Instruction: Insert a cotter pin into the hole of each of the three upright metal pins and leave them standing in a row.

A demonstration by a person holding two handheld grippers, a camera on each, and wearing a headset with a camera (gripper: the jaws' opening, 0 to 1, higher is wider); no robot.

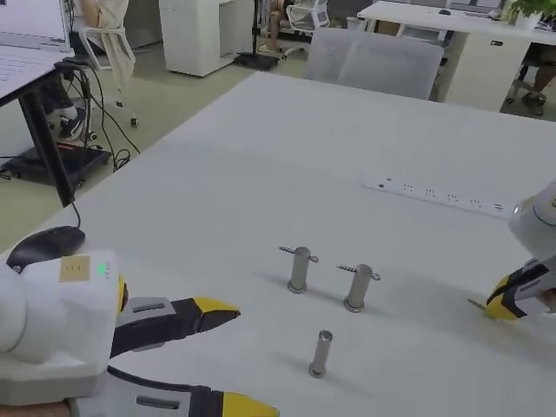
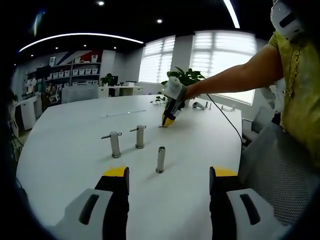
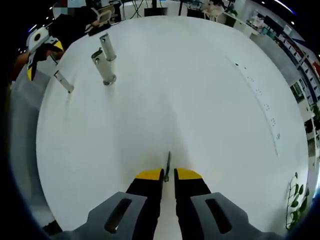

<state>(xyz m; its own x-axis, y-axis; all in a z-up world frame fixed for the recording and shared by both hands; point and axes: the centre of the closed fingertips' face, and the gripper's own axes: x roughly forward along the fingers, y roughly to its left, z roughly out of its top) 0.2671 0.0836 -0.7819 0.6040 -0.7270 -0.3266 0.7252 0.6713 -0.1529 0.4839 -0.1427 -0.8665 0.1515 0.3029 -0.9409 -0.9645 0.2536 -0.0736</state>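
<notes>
Three upright metal pins stand on the white table. The far left pin and the far right pin each carry a cotter pin through the top hole. The nearer pin has a bare top. My left gripper hovers open at the near left, aimed at the pins, with the bare pin straight ahead between its jaws. My right gripper is at the table's right, tips down on the surface, shut on a thin cotter pin. The left gripper view shows the right gripper beyond the pins.
A white power strip lies across the table behind the pins. A dark mouse sits at the left edge. A grey chair stands at the far side. A person's arm in a yellow sleeve reaches in from the right.
</notes>
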